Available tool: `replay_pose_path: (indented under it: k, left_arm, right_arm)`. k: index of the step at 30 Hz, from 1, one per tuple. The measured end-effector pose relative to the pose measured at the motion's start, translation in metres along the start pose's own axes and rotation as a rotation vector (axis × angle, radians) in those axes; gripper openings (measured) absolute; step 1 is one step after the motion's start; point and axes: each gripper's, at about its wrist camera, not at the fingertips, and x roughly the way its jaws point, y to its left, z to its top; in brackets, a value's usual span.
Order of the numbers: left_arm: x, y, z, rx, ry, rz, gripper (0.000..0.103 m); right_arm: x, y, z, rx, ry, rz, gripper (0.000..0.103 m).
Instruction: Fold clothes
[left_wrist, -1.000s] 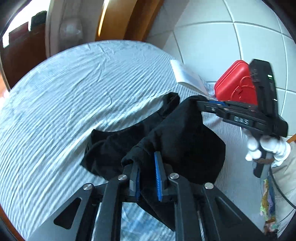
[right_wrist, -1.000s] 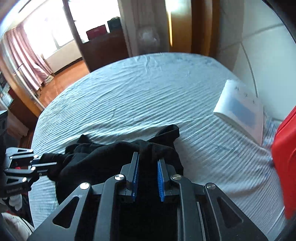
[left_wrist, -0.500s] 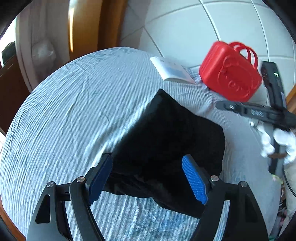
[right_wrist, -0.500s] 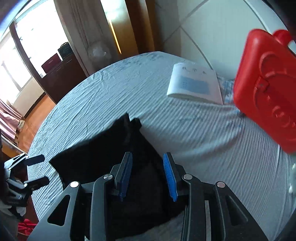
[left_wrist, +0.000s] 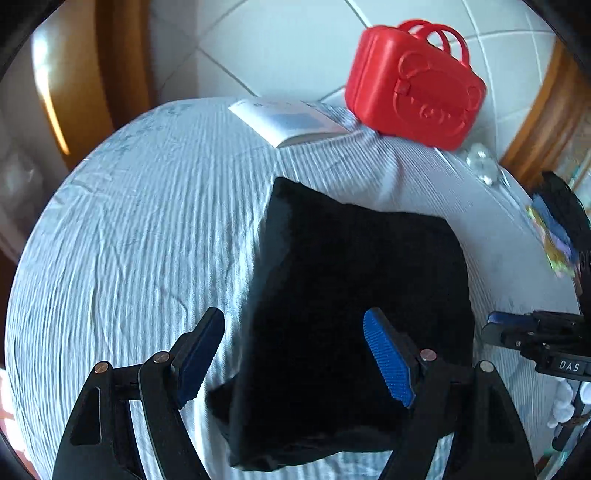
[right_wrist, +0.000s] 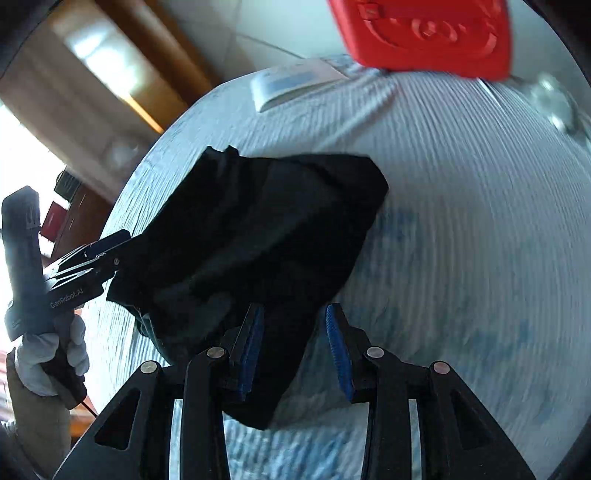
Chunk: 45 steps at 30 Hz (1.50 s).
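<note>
A black garment (left_wrist: 351, 306) lies folded into a rough square on the striped light-blue bedsheet (left_wrist: 129, 229). My left gripper (left_wrist: 295, 354) is open wide, its blue pads either side of the garment's near edge, holding nothing. My right gripper (right_wrist: 293, 347) is open too, with the garment's near corner (right_wrist: 258, 258) between and under its pads. The right gripper also shows at the right edge of the left wrist view (left_wrist: 535, 339), beside the garment. The left gripper shows at the left of the right wrist view (right_wrist: 92, 266), at the garment's far corner.
A red plastic case (left_wrist: 413, 85) with handles and a white booklet (left_wrist: 291, 122) lie at the far side of the bed against a tiled white wall. Wooden trim and a doorway stand at the left. Colourful cloth (left_wrist: 550, 240) lies at the right edge.
Both grippers were shut on the black garment a second ago and have opened. The garment has gone from a lifted, bunched heap to a flat folded square on the sheet.
</note>
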Motion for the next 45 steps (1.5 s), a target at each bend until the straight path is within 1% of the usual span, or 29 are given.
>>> replay_pose_path:
  k: [1, 4, 7, 9, 11, 13, 14, 16, 18, 20, 24, 26, 28, 30, 32, 33, 34, 35, 37, 41, 42, 43, 44, 45]
  left_arm:
    - [0.001, 0.004, -0.002, 0.017, 0.015, -0.012, 0.078]
    - [0.007, 0.015, -0.007, 0.07, 0.053, -0.032, 0.078]
    - [0.015, 0.032, -0.015, 0.084, 0.084, 0.001, 0.078]
    - [0.031, 0.046, -0.02, 0.086, 0.148, 0.043, 0.078]
    - [0.039, 0.053, -0.023, 0.088, 0.177, 0.036, 0.078]
    - [0.034, 0.049, -0.019, 0.114, 0.155, 0.014, 0.078]
    - [0.03, 0.046, -0.015, 0.126, 0.139, 0.0, 0.078]
    - [0.019, 0.04, -0.004, 0.122, 0.094, -0.08, 0.078]
    - [0.019, 0.031, 0.007, 0.129, 0.077, -0.136, 0.079]
    - [0.029, 0.024, 0.014, 0.151, 0.078, -0.142, 0.079]
    - [0.063, 0.025, 0.019, 0.163, 0.132, -0.114, 0.079]
    - [0.074, 0.026, 0.022, 0.158, 0.147, -0.135, 0.079]
    - [0.078, 0.026, 0.02, 0.165, 0.15, -0.147, 0.079]
    - [0.08, 0.021, 0.02, 0.209, 0.142, -0.13, 0.079]
    - [0.079, 0.018, 0.017, 0.237, 0.129, -0.129, 0.079]
    - [0.079, 0.019, 0.018, 0.235, 0.129, -0.138, 0.079]
    - [0.078, 0.021, 0.019, 0.22, 0.132, -0.165, 0.076]
    - [0.076, 0.023, 0.02, 0.206, 0.136, -0.192, 0.066]
    - [0.075, 0.025, 0.021, 0.197, 0.148, -0.232, 0.053]
    - [0.076, 0.025, 0.022, 0.214, 0.145, -0.253, 0.053]
    - [0.076, 0.026, 0.023, 0.21, 0.147, -0.257, 0.053]
    - [0.076, 0.026, 0.023, 0.207, 0.15, -0.26, 0.051]
    - [0.076, 0.025, 0.024, 0.21, 0.155, -0.26, 0.044]
    - [0.076, 0.024, 0.024, 0.214, 0.16, -0.26, 0.041]
  right_arm:
    - [0.003, 0.003, -0.01, 0.049, -0.003, -0.01, 0.035]
    - [0.011, 0.014, -0.03, 0.136, -0.001, -0.028, 0.035]
    - [0.021, 0.024, -0.048, 0.189, 0.008, -0.046, 0.035]
    - [0.028, 0.028, -0.053, 0.197, 0.023, -0.094, 0.035]
    - [0.032, 0.029, -0.054, 0.207, 0.027, -0.131, 0.033]
    - [0.029, 0.028, -0.05, 0.229, 0.027, -0.14, 0.033]
    - [0.024, 0.027, -0.048, 0.243, 0.012, -0.131, 0.033]
    - [0.011, 0.025, -0.043, 0.266, -0.03, -0.112, 0.034]
    - [0.006, 0.023, -0.035, 0.268, -0.059, -0.114, 0.043]
    - [0.008, 0.02, -0.026, 0.273, -0.065, -0.13, 0.043]
    - [0.016, 0.012, -0.014, 0.282, -0.067, -0.137, 0.043]
    - [0.02, 0.01, -0.009, 0.28, -0.067, -0.137, 0.044]
    - [0.024, 0.008, -0.007, 0.277, -0.064, -0.138, 0.046]
    - [0.028, 0.005, -0.007, 0.278, -0.062, -0.136, 0.046]
    - [0.033, 0.003, -0.005, 0.278, -0.065, -0.126, 0.046]
    - [0.036, 0.002, -0.003, 0.276, -0.066, -0.122, 0.047]
    - [0.037, 0.002, -0.003, 0.274, -0.064, -0.12, 0.047]
    - [0.039, 0.003, -0.002, 0.267, -0.076, -0.115, 0.049]
    - [0.043, 0.004, 0.002, 0.258, -0.082, -0.102, 0.05]
    - [0.047, 0.005, 0.007, 0.24, -0.09, -0.076, 0.05]
    - [0.048, 0.005, 0.008, 0.234, -0.088, -0.07, 0.049]
    - [0.048, 0.006, 0.008, 0.22, -0.087, -0.075, 0.046]
    - [0.049, 0.007, 0.008, 0.211, -0.083, -0.078, 0.042]
    - [0.049, 0.008, 0.008, 0.202, -0.08, -0.081, 0.039]
